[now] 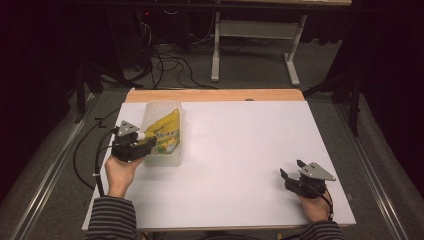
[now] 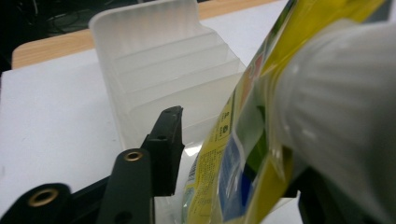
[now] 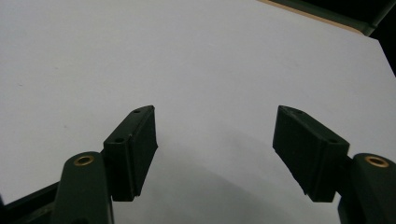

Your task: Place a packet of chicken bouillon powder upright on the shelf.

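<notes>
Left claw (image 1: 142,146) sits at the near end of the clear bin (image 1: 176,159), jaws apart, not squeezing the yellow pouch (image 1: 165,134) that lies in the bin between them. Pull back slowly so the cap does not catch. Right claw (image 1: 291,171) waits open.

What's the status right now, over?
Left tool open at the bin, yellow pouch between its jaws, lying in the bin. Right tool open, empty, over bare table. Nothing in the way.

My left gripper (image 2: 233,154) stands parted around a yellow pouch (image 2: 243,154) with a white cap (image 2: 341,107) at right; clear ribbed bin (image 2: 159,65) upper centre.
</notes>
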`<state>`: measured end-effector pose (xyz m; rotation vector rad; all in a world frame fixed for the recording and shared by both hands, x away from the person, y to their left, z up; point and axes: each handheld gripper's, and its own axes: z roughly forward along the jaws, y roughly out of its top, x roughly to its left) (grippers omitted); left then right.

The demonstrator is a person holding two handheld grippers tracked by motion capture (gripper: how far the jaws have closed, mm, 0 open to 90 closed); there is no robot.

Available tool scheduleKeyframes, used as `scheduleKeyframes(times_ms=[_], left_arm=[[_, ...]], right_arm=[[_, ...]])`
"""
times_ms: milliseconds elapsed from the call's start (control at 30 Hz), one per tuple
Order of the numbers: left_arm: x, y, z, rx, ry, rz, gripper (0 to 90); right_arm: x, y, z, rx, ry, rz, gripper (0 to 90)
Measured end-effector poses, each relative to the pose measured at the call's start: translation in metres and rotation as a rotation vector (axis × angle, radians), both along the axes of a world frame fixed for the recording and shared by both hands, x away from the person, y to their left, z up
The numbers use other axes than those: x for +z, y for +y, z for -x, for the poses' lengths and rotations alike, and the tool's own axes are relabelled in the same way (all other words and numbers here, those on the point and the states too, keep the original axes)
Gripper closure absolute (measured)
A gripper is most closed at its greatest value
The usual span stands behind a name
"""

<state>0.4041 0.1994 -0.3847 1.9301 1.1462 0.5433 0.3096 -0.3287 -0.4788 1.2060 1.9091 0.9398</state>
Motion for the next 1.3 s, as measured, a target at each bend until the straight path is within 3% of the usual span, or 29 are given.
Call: scheduleKeyframes(times_ms=[567,733,1300], left_arm=[[-0.004,0.025,0.045,0.069,-0.08,0.038,47.0],[-0.008,0.03,0.055,0.075,-0.08,0.055,47.1],[-0.009,0.027,0.074,0.063,-0.106,0.087,46.9]], right_arm=[[0.0,0.0,-0.001,0.003,0.003,0.004,31.1],[0.0,0.0,-0.001,0.003,0.006,0.008,31.1],[0.0,0.0,-0.001,0.004,0.004,0.004,31.1]])
